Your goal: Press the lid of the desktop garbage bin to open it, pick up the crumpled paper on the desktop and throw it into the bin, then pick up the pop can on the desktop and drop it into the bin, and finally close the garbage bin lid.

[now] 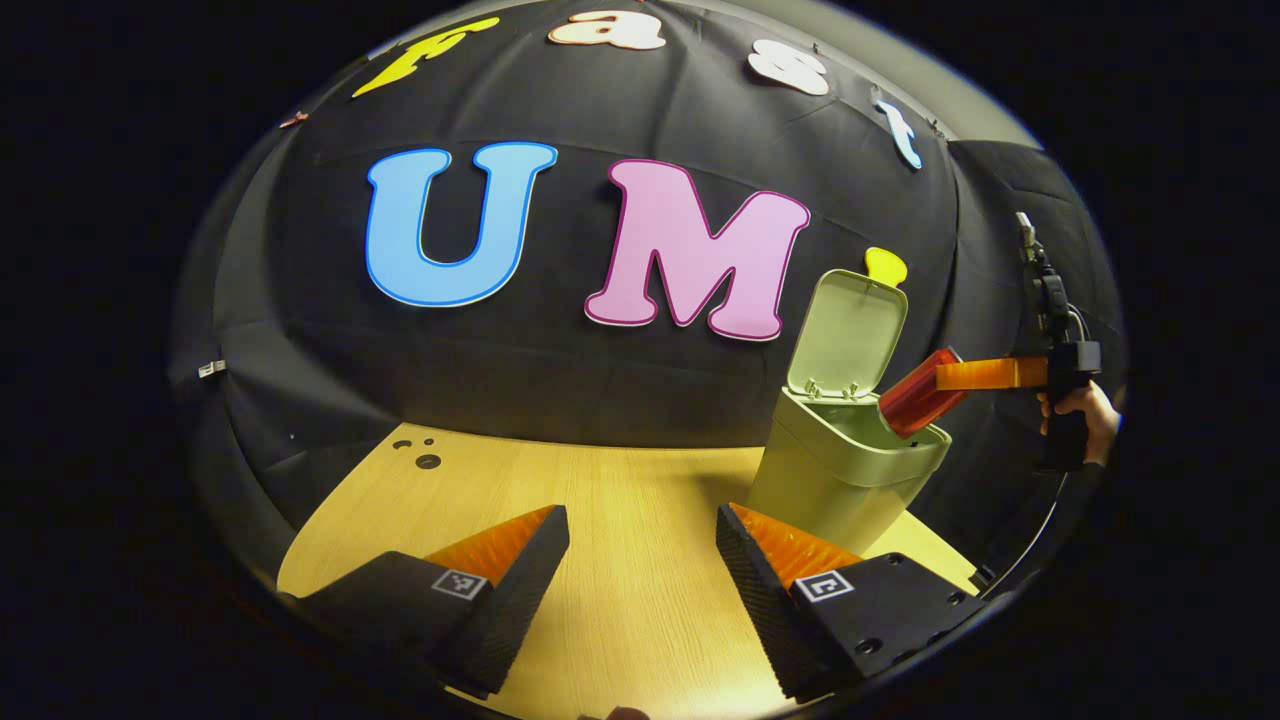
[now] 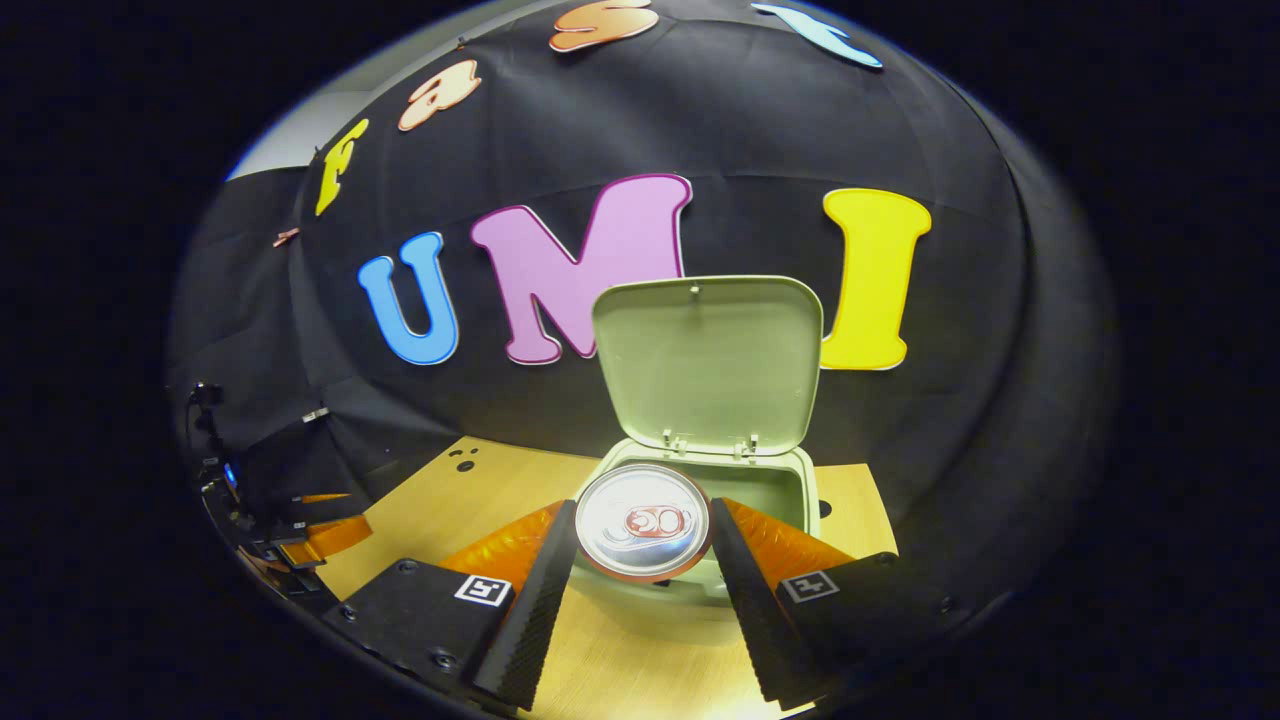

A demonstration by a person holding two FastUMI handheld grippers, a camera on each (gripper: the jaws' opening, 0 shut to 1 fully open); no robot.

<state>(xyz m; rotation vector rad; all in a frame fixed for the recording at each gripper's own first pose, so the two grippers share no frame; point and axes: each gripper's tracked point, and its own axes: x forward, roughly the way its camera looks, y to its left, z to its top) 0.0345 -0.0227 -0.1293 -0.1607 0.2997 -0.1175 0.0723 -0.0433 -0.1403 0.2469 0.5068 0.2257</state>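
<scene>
Gripping the pop can [image 2: 643,522], the right tongs [image 2: 643,560] poise it over the open bin [image 2: 800,485], lid [image 2: 708,362] at twelve o'clock. Next comes release, I judge. The left tongs [image 1: 642,560] gape wide above the surface [image 1: 600,490].

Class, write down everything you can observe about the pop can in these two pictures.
The red metal pop can has a silver top with a pull tab, which faces the camera in the right gripper view. It is clamped between the jaws of the right gripper, one pressing on each side. In the left gripper view it is tilted, its lower end dipping into the mouth of the pale green plastic bin, whose hinged lid stands open. It looks undented.
</scene>
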